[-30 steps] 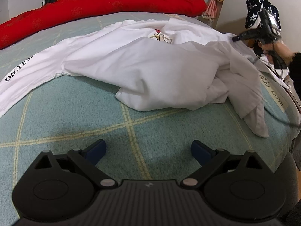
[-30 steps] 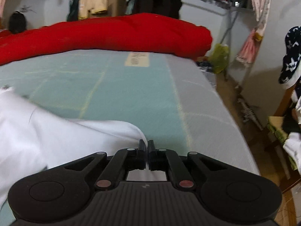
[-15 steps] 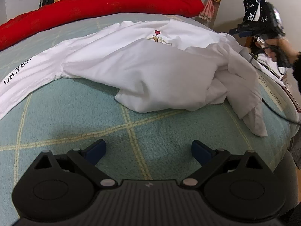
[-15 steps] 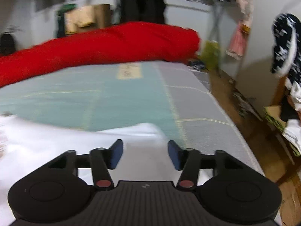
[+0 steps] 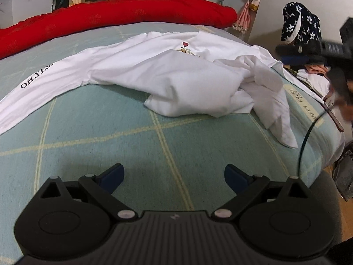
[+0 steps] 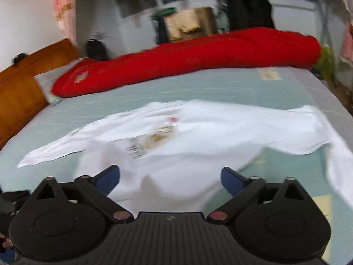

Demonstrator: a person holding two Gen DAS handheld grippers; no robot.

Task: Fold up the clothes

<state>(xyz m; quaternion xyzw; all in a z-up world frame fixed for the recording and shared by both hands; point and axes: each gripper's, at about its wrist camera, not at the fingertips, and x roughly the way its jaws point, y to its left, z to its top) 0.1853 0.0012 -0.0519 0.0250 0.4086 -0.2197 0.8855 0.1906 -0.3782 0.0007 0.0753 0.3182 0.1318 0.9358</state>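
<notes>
A white long-sleeved shirt (image 5: 167, 75) with a heart print and "OH,YES" on one sleeve lies crumpled on the green checked bed (image 5: 110, 137). My left gripper (image 5: 173, 176) is open and empty, low over bare sheet in front of the shirt. The right gripper (image 6: 169, 177) is open and empty, above the near edge of the shirt (image 6: 198, 132); this view is blurred. The right gripper also shows in the left wrist view (image 5: 331, 50), off the bed's right side.
A long red rolled duvet (image 5: 110, 19) lies across the far side of the bed. A wooden headboard (image 6: 19, 84) stands at the left. A dark star-patterned garment (image 5: 300, 26) and other clothes sit right of the bed, whose edge drops to the floor there.
The right gripper opened, let go of the shirt's edge, and swung back and left, now looking across the whole shirt. The left gripper has stayed open and moved slightly.
</notes>
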